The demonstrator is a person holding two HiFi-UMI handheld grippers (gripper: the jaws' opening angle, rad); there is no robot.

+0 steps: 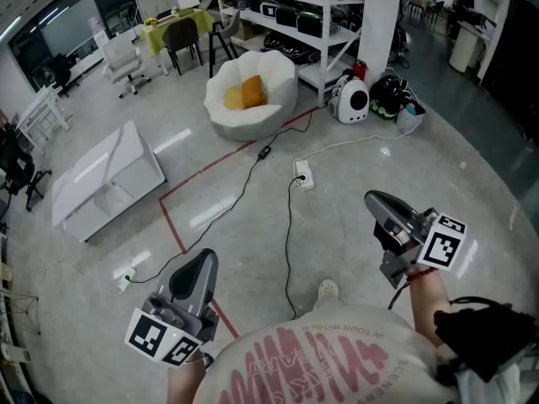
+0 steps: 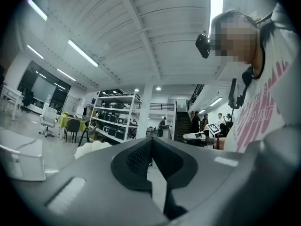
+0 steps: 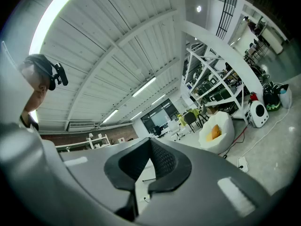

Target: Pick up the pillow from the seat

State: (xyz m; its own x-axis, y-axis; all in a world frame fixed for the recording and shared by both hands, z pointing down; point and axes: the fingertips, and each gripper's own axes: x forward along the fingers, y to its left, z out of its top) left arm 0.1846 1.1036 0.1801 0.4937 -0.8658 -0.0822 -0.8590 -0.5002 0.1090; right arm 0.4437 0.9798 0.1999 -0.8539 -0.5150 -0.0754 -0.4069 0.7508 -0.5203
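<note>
1. A wide grey concrete floor lies open between the person and the seat. A red tape line and a black cable run across it. A white power strip lies near the middle of the floor.
2. At the floor's left side stands a low white cabinet. Along the far edge runs a white shelving rack loaded with dark cases. A white pillar rises right of the rack, with a white rounded appliance at its foot.
3. A white beanbag seat sits on the floor at the far side, just in front of the rack. An orange pillow lies in its hollow, leaning on the back wall.
4. The left gripper is held low at the near left, pointing level. Its own view shows the jaws pressed together and empty.
5. The right gripper is held at the near right, also level. Its jaws are closed on nothing. In the right gripper view the seat and pillow appear small, to the right of the jaws.
6. The pillow is well apart from both grippers, across the open floor and ahead of them.
</note>
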